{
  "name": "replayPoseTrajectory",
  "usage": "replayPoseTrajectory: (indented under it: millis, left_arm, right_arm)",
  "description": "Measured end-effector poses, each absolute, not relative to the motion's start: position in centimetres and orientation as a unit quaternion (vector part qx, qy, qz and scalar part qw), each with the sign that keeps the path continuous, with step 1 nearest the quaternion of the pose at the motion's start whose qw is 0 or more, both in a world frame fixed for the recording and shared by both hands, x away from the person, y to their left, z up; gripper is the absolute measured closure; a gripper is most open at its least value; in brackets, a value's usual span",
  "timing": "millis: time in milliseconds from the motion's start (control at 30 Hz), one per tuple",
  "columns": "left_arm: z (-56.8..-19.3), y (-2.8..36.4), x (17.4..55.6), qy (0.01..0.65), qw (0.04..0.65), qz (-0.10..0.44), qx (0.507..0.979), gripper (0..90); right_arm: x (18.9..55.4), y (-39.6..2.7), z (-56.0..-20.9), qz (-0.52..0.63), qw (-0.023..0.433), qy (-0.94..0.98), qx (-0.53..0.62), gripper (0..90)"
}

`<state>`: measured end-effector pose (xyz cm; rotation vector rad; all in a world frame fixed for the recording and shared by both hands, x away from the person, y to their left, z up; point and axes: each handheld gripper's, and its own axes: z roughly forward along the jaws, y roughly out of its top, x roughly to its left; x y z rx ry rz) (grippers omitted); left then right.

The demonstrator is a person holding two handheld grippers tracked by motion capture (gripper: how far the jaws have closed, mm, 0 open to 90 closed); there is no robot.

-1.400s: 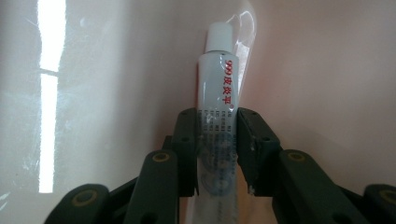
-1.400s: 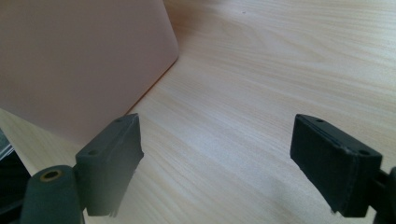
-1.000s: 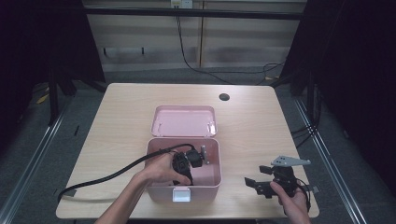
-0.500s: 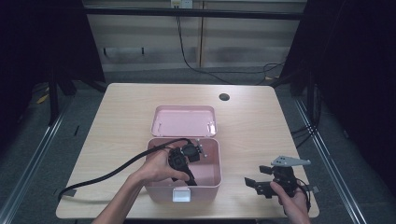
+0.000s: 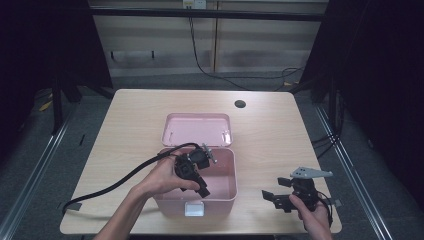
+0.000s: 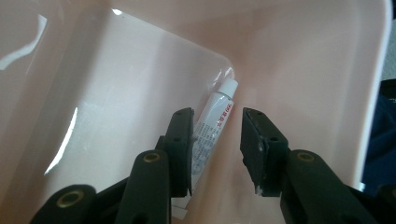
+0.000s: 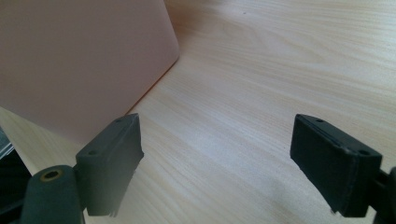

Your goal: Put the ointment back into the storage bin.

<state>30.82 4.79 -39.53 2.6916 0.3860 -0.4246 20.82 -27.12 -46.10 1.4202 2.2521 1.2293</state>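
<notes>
The right hand-held gripper (image 5: 281,196) rests on the tabletop (image 5: 125,130), jaws wide apart. The left hand-held gripper (image 6: 217,140) hangs over the pink box (image 5: 227,192), parted and empty; the white tube (image 6: 212,122) lies inside. Lid (image 5: 197,129) not yet closed.

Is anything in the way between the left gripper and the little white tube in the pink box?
No. The left gripper is open above the tube, which lies alone on the box floor.

tube (image 6: 212,126) base behind left jaws
</notes>
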Motion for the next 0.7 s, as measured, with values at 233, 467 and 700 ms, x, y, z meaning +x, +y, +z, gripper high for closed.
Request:
replayPoseTrajectory:
  millis: [233, 467, 700]
  left_arm:
    - [-38.4, 5.4, 30.8, 0.148, 0.213, -0.143, 0.955, 60.9]
    - [-37.3, 6.4, 30.7, 0.158, 0.242, -0.133, 0.948, 57.6]
    - [-36.2, 7.6, 30.6, 0.159, 0.255, -0.123, 0.946, 56.2]
  right_arm:
    - [20.8, -27.1, -46.1, 0.417, 0.104, 0.764, 0.482, 16.1]
    - [20.8, -27.1, -46.1, 0.417, 0.105, 0.763, 0.482, 16.1]
    - [20.9, -27.1, -46.1, 0.417, 0.105, 0.763, 0.482, 16.2]
